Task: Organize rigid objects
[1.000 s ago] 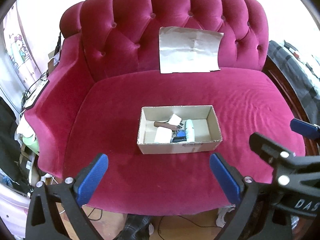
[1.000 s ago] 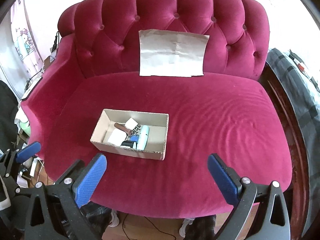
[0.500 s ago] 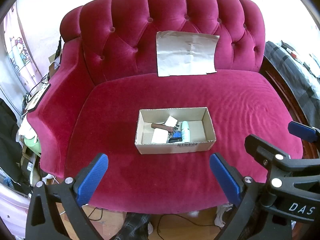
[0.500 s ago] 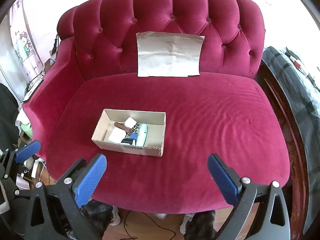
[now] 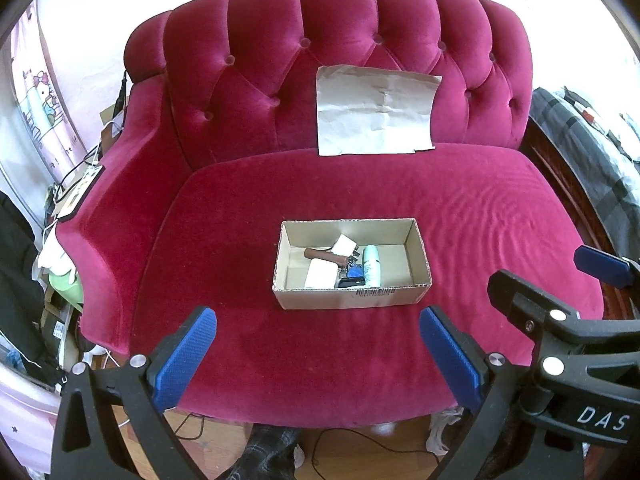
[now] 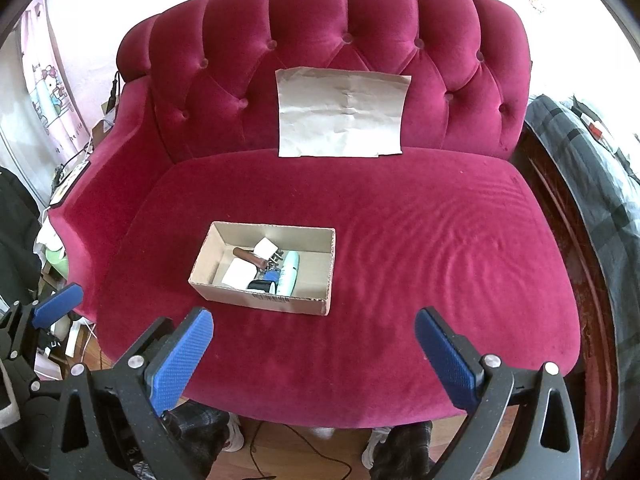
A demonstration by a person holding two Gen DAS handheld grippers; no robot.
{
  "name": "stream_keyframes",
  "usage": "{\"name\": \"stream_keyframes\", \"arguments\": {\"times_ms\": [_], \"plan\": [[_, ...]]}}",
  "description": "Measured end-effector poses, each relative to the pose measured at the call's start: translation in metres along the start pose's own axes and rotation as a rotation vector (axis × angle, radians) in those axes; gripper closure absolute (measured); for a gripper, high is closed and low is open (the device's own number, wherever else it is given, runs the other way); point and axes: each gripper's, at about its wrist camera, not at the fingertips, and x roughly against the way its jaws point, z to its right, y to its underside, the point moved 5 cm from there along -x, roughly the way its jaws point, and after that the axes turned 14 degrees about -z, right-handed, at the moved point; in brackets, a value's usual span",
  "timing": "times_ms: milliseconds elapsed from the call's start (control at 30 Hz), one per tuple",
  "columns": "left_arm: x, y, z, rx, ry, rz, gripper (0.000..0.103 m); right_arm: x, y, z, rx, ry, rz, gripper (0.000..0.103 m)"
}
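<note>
I am holding both the left hand-held gripper and right hand-held gripper spread and empty; everything is sitting in the box at 12 o'clock, nothing loose on the sofa.

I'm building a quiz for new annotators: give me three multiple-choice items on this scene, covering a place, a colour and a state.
1. Where is the open cardboard box?
A. sofa seat
B. floor
C. armrest

2. What colour is the tufted velvet sofa?
A. grey
B. crimson
C. green

3. How are both claws?
A. shut on the box
B. shut, empty
C. open, empty

Key: A, the box rests on the seat cushion; B, the velvet is crimson; C, the left claw and right claw are spread with nothing between their pads.
</note>
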Motion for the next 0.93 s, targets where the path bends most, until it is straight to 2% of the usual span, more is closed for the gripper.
{"name": "stream_keyframes", "arguments": {"times_ms": [933], "plan": [[0.0021,-0.0051,-0.0010,0.011,0.013,0.006,0.000,0.0029,-0.0037,-0.0023,0.002,0.001,0.007,0.000]]}}
